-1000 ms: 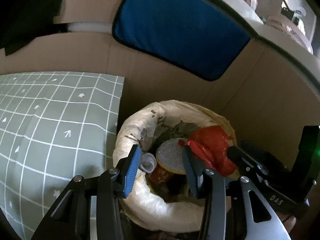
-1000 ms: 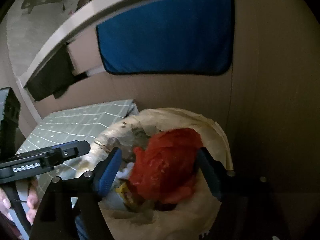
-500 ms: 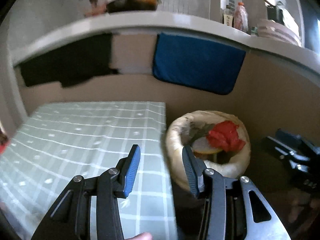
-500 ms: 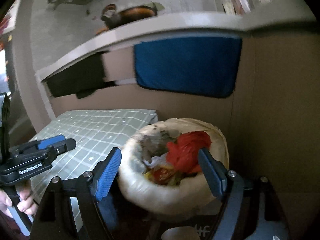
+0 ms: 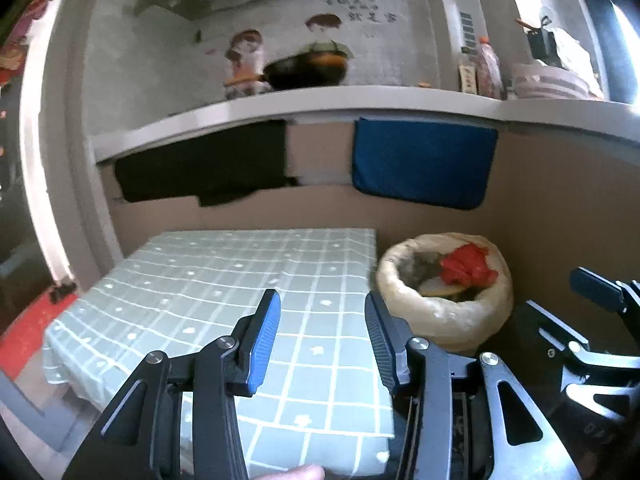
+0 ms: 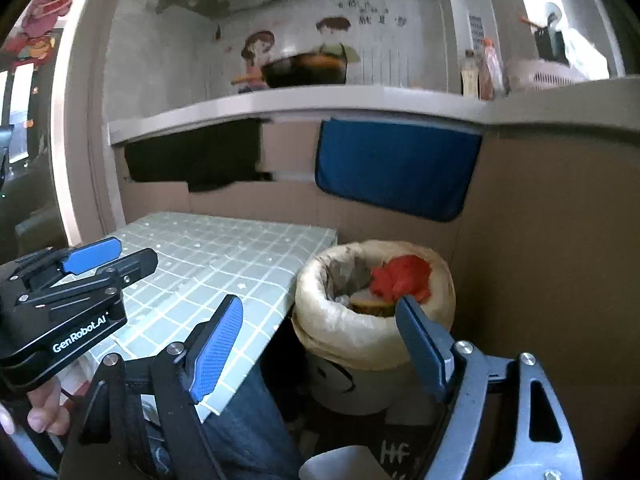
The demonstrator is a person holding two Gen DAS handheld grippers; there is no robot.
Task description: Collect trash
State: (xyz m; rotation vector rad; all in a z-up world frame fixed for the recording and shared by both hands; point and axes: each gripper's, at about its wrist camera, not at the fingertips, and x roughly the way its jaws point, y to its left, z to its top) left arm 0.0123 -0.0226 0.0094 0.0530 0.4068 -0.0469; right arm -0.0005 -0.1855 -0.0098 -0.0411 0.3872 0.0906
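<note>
Both tongs, left tongs and right tongs, gape wide and empty, and have pulled back from the cream-lined round trash bin. The crumpled red plastic wrapper lies inside that bin, beside the green-checked desk; that drop looks done.

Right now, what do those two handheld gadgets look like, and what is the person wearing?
Both are black metal tools with bolted linkage arms and silver pivot screws. The left gripper has two flat fingers lined with ribbed blue pads, and white "GenRobot.AI" lettering shows on its body in the right wrist view. The right gripper looks the same, with blue textured pads. No cables show. The person wears blue jeans.
</note>
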